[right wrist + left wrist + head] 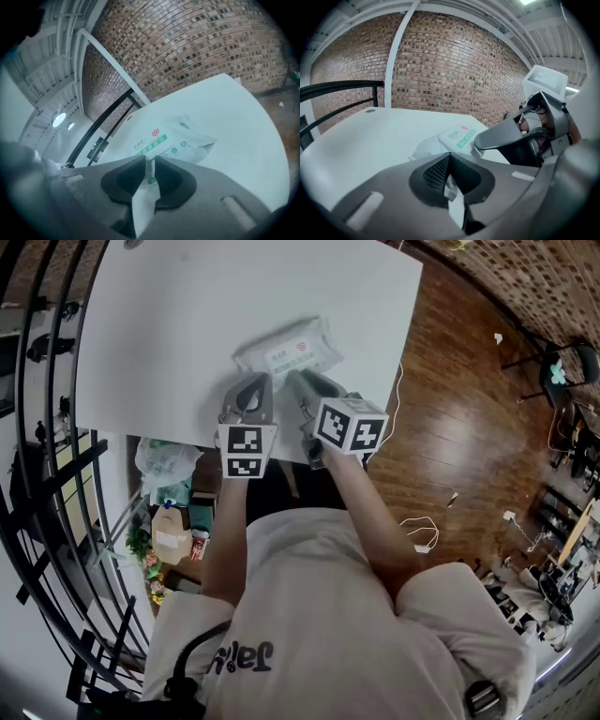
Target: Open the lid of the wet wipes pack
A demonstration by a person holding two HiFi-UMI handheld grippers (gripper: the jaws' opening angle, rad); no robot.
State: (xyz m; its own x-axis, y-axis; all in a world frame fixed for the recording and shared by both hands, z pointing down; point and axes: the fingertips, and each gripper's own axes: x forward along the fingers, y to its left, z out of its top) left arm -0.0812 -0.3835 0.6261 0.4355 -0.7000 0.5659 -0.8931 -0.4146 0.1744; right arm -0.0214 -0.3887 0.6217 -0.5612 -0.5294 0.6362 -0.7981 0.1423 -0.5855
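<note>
A white wet wipes pack (286, 348) with a green and red label lies on the white table (169, 343), close to its near edge. My left gripper (249, 397) sits at the pack's near left end, with its jaws shut on a crinkled white strip of the pack's film (453, 197). The rest of the pack (457, 137) shows beyond the jaws. My right gripper (309, 388) is at the pack's near right side. Its jaws stand a narrow slit apart, filled by a white piece of the pack with green print (151, 180). The pack's body (171, 140) lies just ahead.
The table's near edge (187, 439) runs right under both grippers. A black railing (56, 456) stands to the left, with bags and boxes (169, 521) on the floor below. Wooden floor with cables (422, 531) lies to the right.
</note>
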